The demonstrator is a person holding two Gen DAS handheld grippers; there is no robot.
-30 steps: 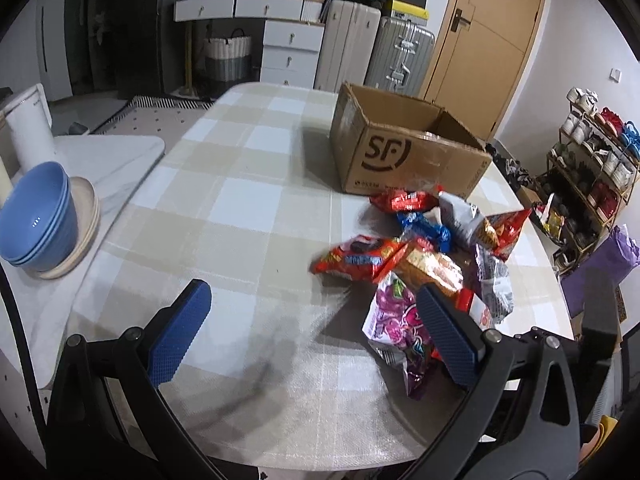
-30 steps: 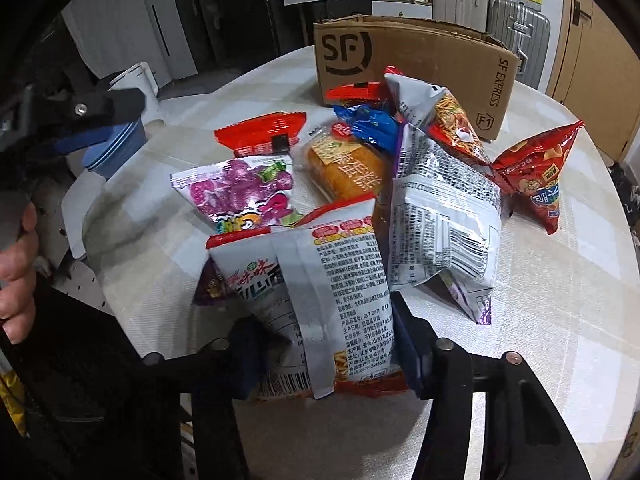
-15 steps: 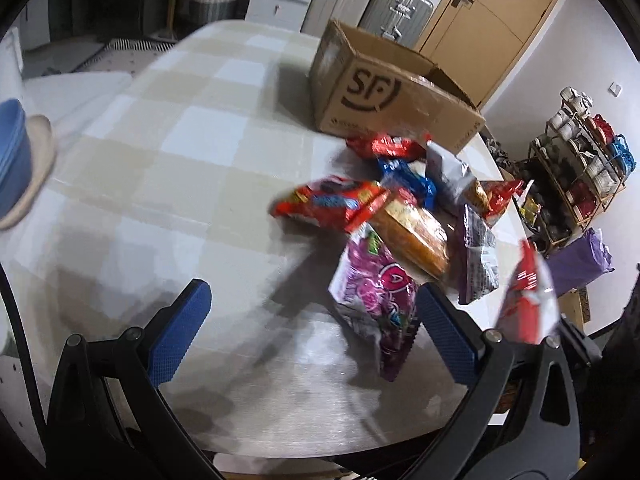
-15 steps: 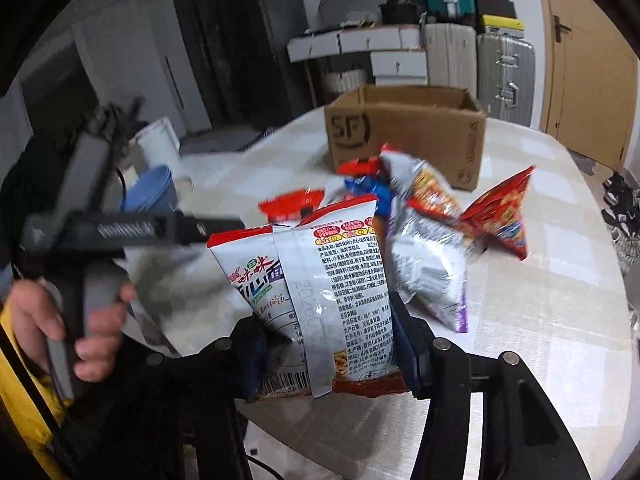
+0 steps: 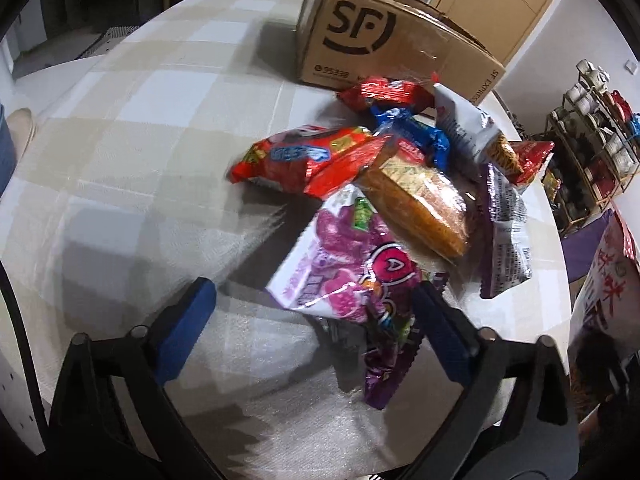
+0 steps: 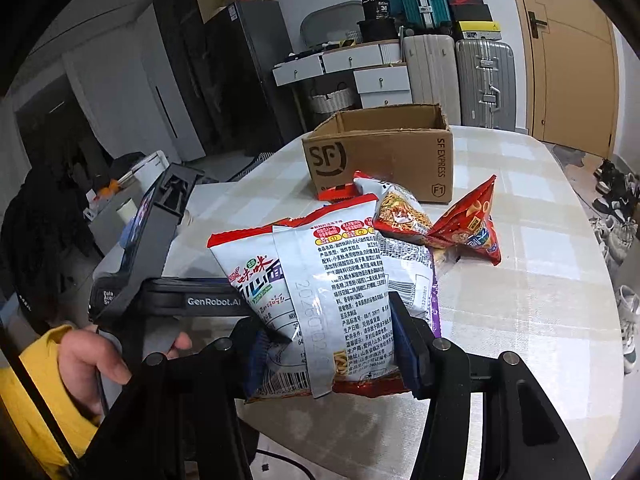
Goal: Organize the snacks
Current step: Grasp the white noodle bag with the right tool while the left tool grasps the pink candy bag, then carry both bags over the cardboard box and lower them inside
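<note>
My left gripper (image 5: 312,308) points down over the snack pile, and its jaws are closing. A purple candy bag (image 5: 348,272) lies between the blue pads, nearer the right one; the left pad stands clear of it. Behind it lie a red bag (image 5: 296,160), an orange bread pack (image 5: 420,200) and a blue packet (image 5: 416,136). My right gripper (image 6: 328,340) is shut on a white noodle bag (image 6: 320,280) and holds it upright above the table. The open cardboard box (image 6: 380,152) stands beyond the pile.
The checked table (image 5: 140,120) is round-edged, with floor close at the right. A red chips bag (image 6: 472,224) lies right of the pile. Blue bowls (image 5: 6,148) sit at the far left, a shoe rack (image 5: 592,140) at the right. A person's hand (image 6: 92,360) holds the left gripper.
The left gripper has sunk and moved in over the purple candy bag, which now lies between its pads. The right gripper has lifted the noodle bag off the pile.
</note>
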